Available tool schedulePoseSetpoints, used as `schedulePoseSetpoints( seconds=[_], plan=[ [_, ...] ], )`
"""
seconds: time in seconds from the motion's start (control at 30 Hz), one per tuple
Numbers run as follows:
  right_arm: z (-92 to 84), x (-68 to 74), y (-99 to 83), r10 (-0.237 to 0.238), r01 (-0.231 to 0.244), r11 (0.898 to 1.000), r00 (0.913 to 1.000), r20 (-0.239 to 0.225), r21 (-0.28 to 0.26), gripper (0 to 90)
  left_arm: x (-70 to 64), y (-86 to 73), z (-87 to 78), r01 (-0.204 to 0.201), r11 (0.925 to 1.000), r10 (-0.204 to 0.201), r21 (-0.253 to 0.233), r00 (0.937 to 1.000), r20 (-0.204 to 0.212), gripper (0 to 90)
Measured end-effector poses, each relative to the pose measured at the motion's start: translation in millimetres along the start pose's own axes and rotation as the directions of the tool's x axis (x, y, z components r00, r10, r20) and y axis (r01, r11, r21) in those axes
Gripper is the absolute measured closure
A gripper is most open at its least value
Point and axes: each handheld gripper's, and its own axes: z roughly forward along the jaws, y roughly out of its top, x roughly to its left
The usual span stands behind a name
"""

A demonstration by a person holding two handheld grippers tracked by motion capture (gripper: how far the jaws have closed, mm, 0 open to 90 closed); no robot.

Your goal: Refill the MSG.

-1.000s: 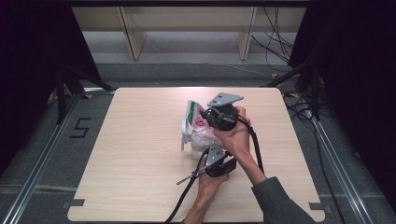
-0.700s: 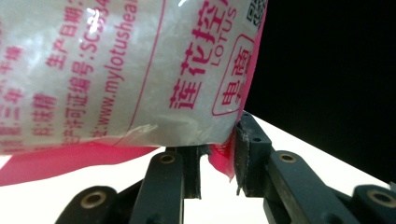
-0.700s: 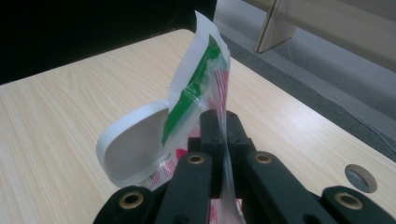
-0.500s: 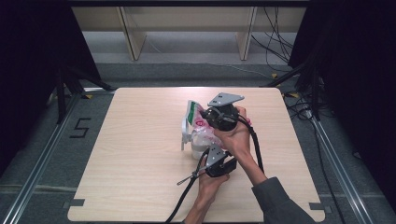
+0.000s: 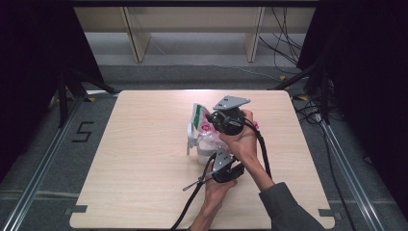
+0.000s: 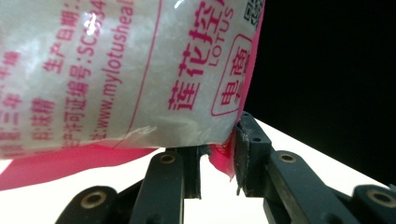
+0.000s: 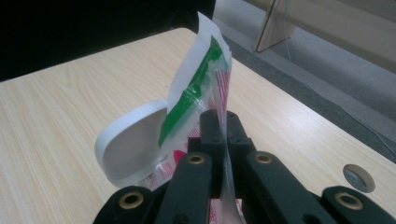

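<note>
Pale wooden table bearing a translucent plastic pouch with pink print and a green strip, held upright near its centre, long axis roughly vertical. White round bowl sits just beside the pouch's base. Right gripper, on the far side, is pressed together on the upper film. Left gripper, nearer the person, pinches the lower pink corner, jaws not fully together.
</note>
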Motion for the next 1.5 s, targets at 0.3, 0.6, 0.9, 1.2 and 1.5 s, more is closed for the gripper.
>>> schedulePoseSetpoints(
  seconds=[0.3,0.6,0.9,1.2,1.5],
  plan=[
    [2.5,1.5,-0.6,-0.010,0.010,1.000,0.9999,0.010,-0.008,90.0,0.8,-0.6,1.6,-0.001,1.0000,0.001,0.004,0.9999,-0.011,73.9],
    [5.8,-1.5,1.5,-0.036,0.036,0.999,0.9991,0.022,-0.007,90.0,3.9,1.6,4.7,0.009,1.0000,-0.009,0.000,0.9999,-0.006,74.0],
    [3.1,-1.8,3.2,0.005,-0.005,1.000,1.0000,0.006,0.004,90.0,3.9,3.0,3.5,0.001,1.0000,-0.001,0.000,1.0000,-0.010,74.0],
    [5.7,-1.6,3.0,-0.027,0.027,1.000,0.9996,0.013,0.012,90.0,2.7,2.6,3.5,0.001,1.0000,-0.001,0.004,1.0000,-0.006,74.0],
    [7.6,0.2,2.5,-0.011,0.010,1.000,0.9996,0.025,0.013,90.0,2.9,2.9,2.9,-0.002,1.0000,0.002,0.002,1.0000,-0.005,74.0]
  ],
)
